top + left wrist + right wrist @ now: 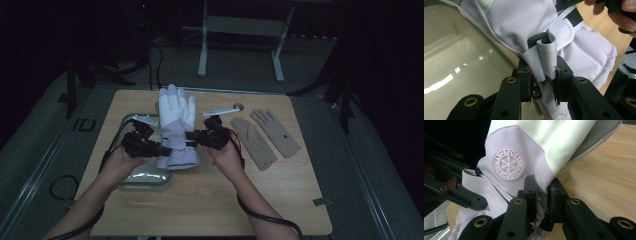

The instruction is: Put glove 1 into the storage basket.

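Observation:
A lilac and white ski glove (175,117) is held between both grippers over the table's middle, fingers pointing away from me. My left gripper (161,149) is shut on a fold of lilac fabric and strap (546,60) at the glove's wrist, on its left side. From the other side, my right gripper (191,135) is shut on the lilac fabric (541,187) just below a round snowflake badge (509,164). The padded cuff (589,57) hangs toward me.
Two tan knit gloves (252,141) (276,131) lie flat on the wooden table (210,200) to the right. A clear plastic container (146,179) sits under my left hand, close beside the glove (454,57). A small round hole (238,106) marks the far table edge.

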`<state>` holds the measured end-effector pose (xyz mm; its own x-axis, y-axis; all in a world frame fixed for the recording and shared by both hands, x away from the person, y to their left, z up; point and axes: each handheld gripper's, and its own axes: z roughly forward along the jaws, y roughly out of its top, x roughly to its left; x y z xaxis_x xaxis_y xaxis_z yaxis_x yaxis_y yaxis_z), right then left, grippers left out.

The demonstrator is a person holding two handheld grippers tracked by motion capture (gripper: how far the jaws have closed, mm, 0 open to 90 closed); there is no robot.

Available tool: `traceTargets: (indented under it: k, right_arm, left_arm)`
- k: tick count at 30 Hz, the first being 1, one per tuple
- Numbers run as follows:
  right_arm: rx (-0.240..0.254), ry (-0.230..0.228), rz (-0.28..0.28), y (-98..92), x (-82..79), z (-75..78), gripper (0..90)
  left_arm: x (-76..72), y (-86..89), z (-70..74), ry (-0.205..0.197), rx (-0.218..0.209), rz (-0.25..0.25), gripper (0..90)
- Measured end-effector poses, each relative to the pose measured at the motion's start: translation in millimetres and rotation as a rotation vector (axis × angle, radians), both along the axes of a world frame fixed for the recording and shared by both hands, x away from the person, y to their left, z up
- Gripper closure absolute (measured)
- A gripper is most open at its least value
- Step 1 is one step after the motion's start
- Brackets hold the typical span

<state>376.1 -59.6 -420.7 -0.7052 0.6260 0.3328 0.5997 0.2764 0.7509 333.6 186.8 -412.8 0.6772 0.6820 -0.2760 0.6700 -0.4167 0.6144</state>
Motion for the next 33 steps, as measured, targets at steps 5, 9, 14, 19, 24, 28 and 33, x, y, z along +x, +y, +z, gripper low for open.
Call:
traceTargets:
  k: [5, 9, 14, 19, 24, 28, 33]
  right_arm:
    - [0.002, 0.000, 0.010, 30.3, -0.9, -1.3, 78.8]
    - [0.007, 0.007, 0.015, 54.8, -0.9, -4.8, 78.8]
    - [0.024, 0.029, 0.030, 79.0, 0.8, -11.4, 78.8]
    - [0.023, 0.068, 0.035, 100.5, 2.7, -28.1, 78.7]
    - [-0.034, 0.112, 0.028, 106.5, 4.9, -48.3, 78.7]
    - [-0.099, 0.144, 0.029, 110.5, 7.8, -63.5, 78.6]
    - [-0.156, 0.171, 0.021, 113.3, 7.8, -70.6, 78.4]
  left_arm:
    - [-1.9, 28.4, -0.3, 0.008, 0.007, 0.004, 72.0]
    - [-3.6, 50.3, -0.9, 0.024, 0.016, 0.017, 72.0]
    - [-4.2, 73.8, -1.8, 0.048, 0.044, 0.015, 72.0]
    - [-0.5, 89.4, -16.1, 0.095, 0.053, 0.017, 72.0]
    - [5.7, 89.5, -41.9, 0.145, 0.054, -0.003, 71.8]
    - [8.5, 87.6, -60.6, 0.181, 0.051, -0.003, 71.6]
    - [8.2, 82.5, -72.4, 0.203, 0.073, 0.010, 71.2]
